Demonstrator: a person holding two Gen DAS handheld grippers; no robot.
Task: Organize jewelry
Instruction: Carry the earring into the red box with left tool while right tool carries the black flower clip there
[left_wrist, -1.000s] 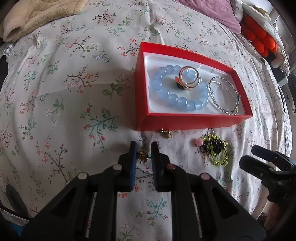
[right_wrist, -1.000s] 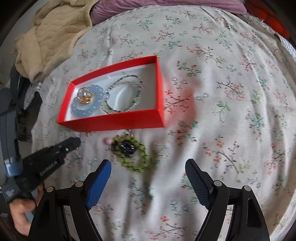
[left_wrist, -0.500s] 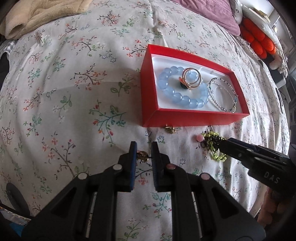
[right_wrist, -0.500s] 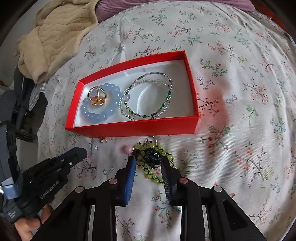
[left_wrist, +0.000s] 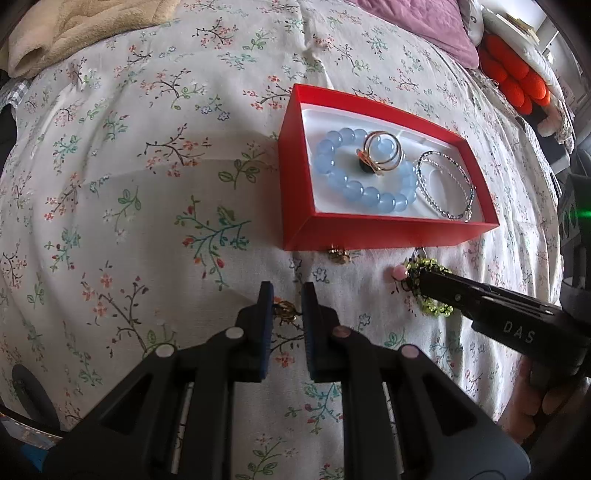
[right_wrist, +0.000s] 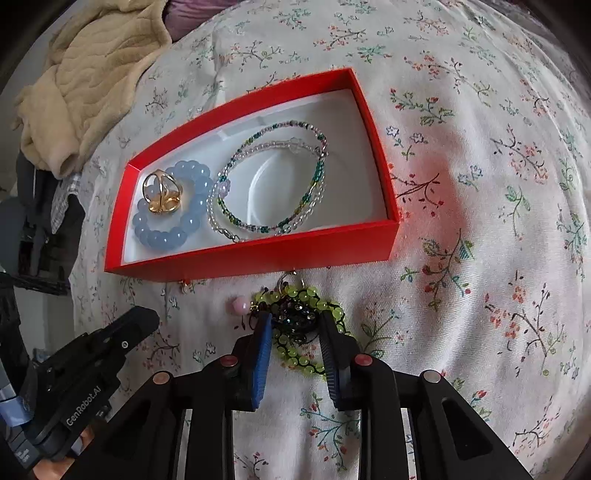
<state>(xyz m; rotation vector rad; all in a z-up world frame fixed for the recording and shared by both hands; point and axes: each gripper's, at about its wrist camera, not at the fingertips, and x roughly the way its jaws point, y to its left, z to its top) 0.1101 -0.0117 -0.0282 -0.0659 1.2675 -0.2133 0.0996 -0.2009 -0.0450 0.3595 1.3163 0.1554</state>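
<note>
A red box (left_wrist: 373, 230) (right_wrist: 258, 254) on the floral bedspread holds a blue bead bracelet (left_wrist: 364, 194) (right_wrist: 162, 236), a gold ring (left_wrist: 380, 157) (right_wrist: 162, 192) and thin beaded bracelets (left_wrist: 447, 184) (right_wrist: 273, 177). My left gripper (left_wrist: 286, 302) is shut on a small gold earring (left_wrist: 284, 308). A second gold earring (left_wrist: 338, 254) lies against the box front. My right gripper (right_wrist: 293, 323) is closed around the dark middle of a green bead bracelet (right_wrist: 295, 314) (left_wrist: 430, 306), down on the bedspread. A pink bead (right_wrist: 238, 304) lies beside it.
A beige blanket (right_wrist: 85, 74) is bunched at the far left of the bed. A purple pillow (left_wrist: 424, 26) and orange cushions (left_wrist: 513, 74) lie at the far right edge. The floral bedspread (left_wrist: 147, 184) stretches left of the box.
My right gripper came down over the green bracelet and closed from wide open. My left gripper kept hold of the earring and barely moved.
</note>
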